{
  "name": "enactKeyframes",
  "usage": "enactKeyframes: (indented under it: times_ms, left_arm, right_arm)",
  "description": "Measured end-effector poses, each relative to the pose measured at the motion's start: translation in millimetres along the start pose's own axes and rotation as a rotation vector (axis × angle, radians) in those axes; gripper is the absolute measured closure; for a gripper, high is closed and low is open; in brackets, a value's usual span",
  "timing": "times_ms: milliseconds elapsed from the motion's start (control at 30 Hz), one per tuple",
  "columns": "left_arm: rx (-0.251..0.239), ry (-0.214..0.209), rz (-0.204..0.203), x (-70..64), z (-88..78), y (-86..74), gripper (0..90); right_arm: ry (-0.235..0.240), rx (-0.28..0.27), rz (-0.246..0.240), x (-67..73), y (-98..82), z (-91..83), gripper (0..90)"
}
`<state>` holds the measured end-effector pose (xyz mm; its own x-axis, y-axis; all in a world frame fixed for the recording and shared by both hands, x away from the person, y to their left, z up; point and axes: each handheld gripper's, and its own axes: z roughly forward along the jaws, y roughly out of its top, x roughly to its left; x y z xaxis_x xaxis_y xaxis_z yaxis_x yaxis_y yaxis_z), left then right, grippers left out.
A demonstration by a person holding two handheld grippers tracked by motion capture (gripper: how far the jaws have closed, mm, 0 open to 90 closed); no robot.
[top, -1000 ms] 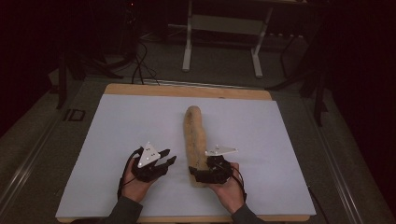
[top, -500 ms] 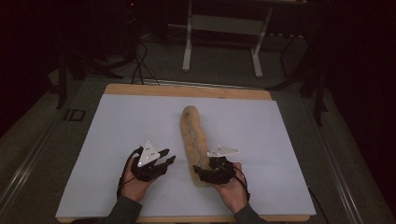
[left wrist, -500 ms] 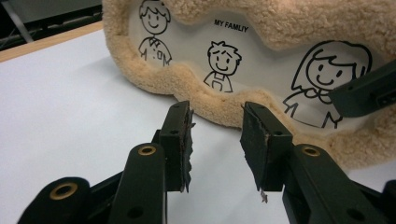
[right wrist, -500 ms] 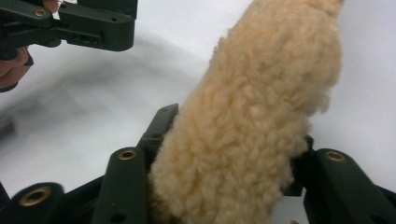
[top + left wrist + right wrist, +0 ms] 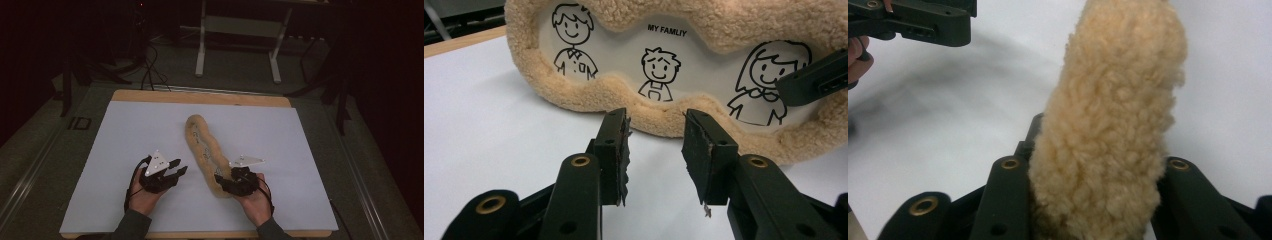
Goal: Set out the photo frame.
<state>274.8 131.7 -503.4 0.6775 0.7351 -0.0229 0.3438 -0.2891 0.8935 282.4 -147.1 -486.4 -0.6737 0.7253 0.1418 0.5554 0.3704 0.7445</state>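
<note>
A long tan fleece plush (image 5: 202, 145) lies on the white sheet, running from the middle toward my right hand. Its white face panel (image 5: 659, 60) carries three cartoon figures and the words "MY FAMLIY". My right gripper (image 5: 221, 181) has just been closing its jaws, and they now press the plush's near end (image 5: 1113, 125) between them. Left of the plush, my left gripper (image 5: 178, 167) rests low on the sheet. It points at the plush's edge, open, with nothing between its fingers (image 5: 616, 145).
The white sheet (image 5: 125, 130) covers a wooden board whose edge shows at the back (image 5: 200, 96). Beyond the table stand a metal frame's legs (image 5: 235, 45), with cables (image 5: 150, 65) on the dark floor. The right gripper's jaw (image 5: 819, 82) reaches in at the plush's right.
The right jaws have closed onto the plush's near end. The plush has turned from a straight narrow shape to show its wavy printed face. The left gripper has stayed put.
</note>
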Motion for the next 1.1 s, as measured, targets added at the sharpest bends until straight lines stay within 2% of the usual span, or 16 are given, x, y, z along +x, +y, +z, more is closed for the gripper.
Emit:
enactKeyframes:
  times_ms: [133,300,567,733,933,1100]
  left_arm:
    - [-0.003,0.004,-0.019,2.7,-1.3,0.4,61.2]
    - [-0.001,0.02,-0.021,5.7,-2.5,0.9,60.6]
    - [0.007,0.044,-0.026,10.8,-4.1,1.6,60.2]
    - [-0.001,0.048,-0.058,16.0,-6.2,2.2,59.6]
    - [0.007,0.076,-0.065,23.4,-8.6,2.7,59.6]
    - [-0.001,0.102,-0.096,29.5,-10.7,1.9,59.5]
  right_arm:
    - [0.011,-0.003,-0.01,-4.1,-0.3,-0.8,65.6]
    - [0.009,-0.005,-0.02,-10.6,-0.4,-2.4,69.9]
    - [0.035,-0.007,-0.034,-17.0,-0.1,-2.9,70.6]
    - [0.057,-0.009,-0.048,-20.8,-0.2,-3.0,70.8]
    - [0.08,-0.014,-0.07,-21.4,-0.2,-2.8,72.3]
    - [0.1,-0.018,-0.084,-21.7,-0.5,-3.3,73.2]
